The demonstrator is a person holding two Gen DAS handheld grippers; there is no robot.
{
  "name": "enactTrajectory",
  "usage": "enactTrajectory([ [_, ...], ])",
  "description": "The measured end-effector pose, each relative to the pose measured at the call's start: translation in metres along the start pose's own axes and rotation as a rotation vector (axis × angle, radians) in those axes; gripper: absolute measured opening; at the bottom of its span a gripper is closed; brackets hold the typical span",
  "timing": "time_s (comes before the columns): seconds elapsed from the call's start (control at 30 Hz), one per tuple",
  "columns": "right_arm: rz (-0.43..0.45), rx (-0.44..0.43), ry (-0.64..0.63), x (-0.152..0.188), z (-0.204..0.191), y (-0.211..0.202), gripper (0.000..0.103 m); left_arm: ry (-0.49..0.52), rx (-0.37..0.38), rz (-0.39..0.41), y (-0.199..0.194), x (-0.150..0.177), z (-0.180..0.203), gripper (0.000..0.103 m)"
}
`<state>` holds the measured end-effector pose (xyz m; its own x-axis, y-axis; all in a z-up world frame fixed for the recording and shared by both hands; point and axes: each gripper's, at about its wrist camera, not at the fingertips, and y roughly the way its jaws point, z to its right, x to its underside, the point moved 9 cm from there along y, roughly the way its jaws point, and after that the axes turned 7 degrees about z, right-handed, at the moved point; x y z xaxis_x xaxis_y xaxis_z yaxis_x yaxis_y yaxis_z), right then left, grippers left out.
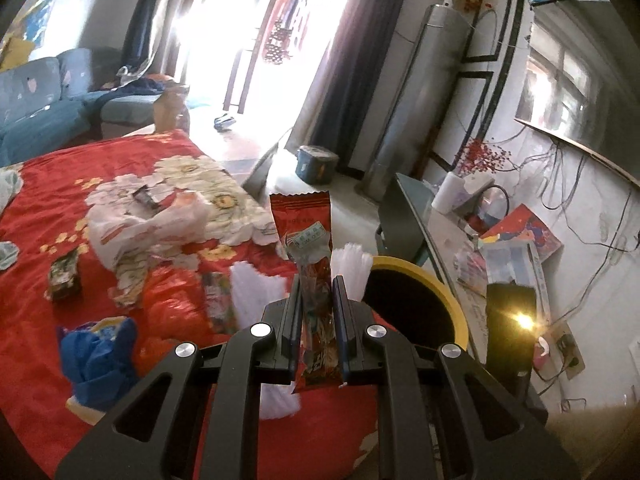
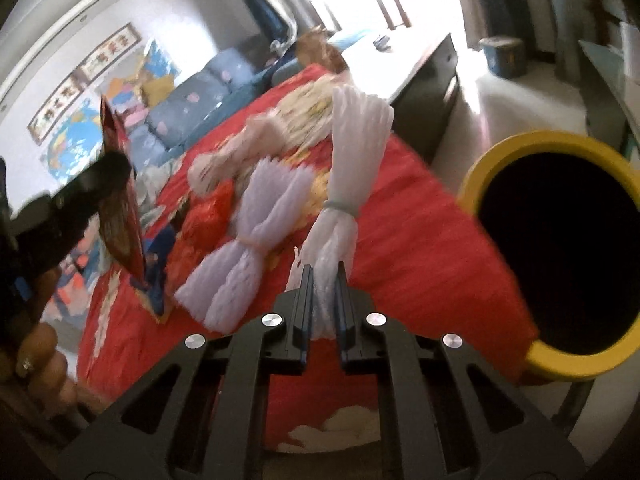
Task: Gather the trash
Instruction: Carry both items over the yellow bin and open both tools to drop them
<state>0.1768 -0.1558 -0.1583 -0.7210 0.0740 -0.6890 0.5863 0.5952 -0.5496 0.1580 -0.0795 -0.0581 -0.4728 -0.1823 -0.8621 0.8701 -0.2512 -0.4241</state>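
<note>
Sunlit and cluttered, the living room centres on a low surface draped in a red floral cloth [image 1: 60, 184], with a blue sofa [image 1: 36, 100] at the far left and a yellow-rimmed bin [image 1: 416, 276] standing just off the cloth's right edge. Both claws are already loaded. The left claw [image 1: 317, 292] is clamped narrowly on a red snack wrapper [image 1: 304, 224] that stands upright between its jaws, near the bin but not yet over its mouth. The right claw [image 2: 325, 280] is closed tight on the tail of a white foam net sleeve [image 2: 352, 136], whose fanned end rises above the cloth to the left of the bin. Judging from this, the task is in mid-course: two pieces are picked up and neither is dropped in. Plenty is left on the cloth: a second foam net sleeve [image 2: 256, 216] lying flat, a crumpled white plastic bag [image 1: 132, 228], a small dark packet [image 1: 64, 276] at the left, a blue crumpled wrapper [image 1: 100, 356] near the front, and red plastic scraps [image 1: 172, 296] between them. The bin's inside is pure black in both views, so what it already holds cannot be told. The right wrist view is blurred, and at its left edge the left claw and the person's hand [image 2: 36, 360] show only as dark, smeared shapes.
</note>
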Motion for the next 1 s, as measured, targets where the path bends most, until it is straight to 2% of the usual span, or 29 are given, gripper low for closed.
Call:
enactTrajectory([
  [0.23,0.081,0.111,0.053,-0.019,0.049,-0.022,0.006,0.022,0.057,-0.033,0.019,0.007,0.027,0.014],
  [0.47,0.122,0.21,0.115,-0.029,0.093,-0.037,0.006,0.058,0.114,-0.061,0.04,0.016,0.058,0.014],
  [0.7,0.125,0.282,0.177,-0.026,0.132,-0.048,0.006,0.095,0.147,-0.096,0.065,0.026,0.083,0.014],
  [1.0,0.093,0.318,0.227,-0.014,0.166,-0.052,0.006,0.126,0.176,-0.143,0.095,0.042,0.106,0.014],
])
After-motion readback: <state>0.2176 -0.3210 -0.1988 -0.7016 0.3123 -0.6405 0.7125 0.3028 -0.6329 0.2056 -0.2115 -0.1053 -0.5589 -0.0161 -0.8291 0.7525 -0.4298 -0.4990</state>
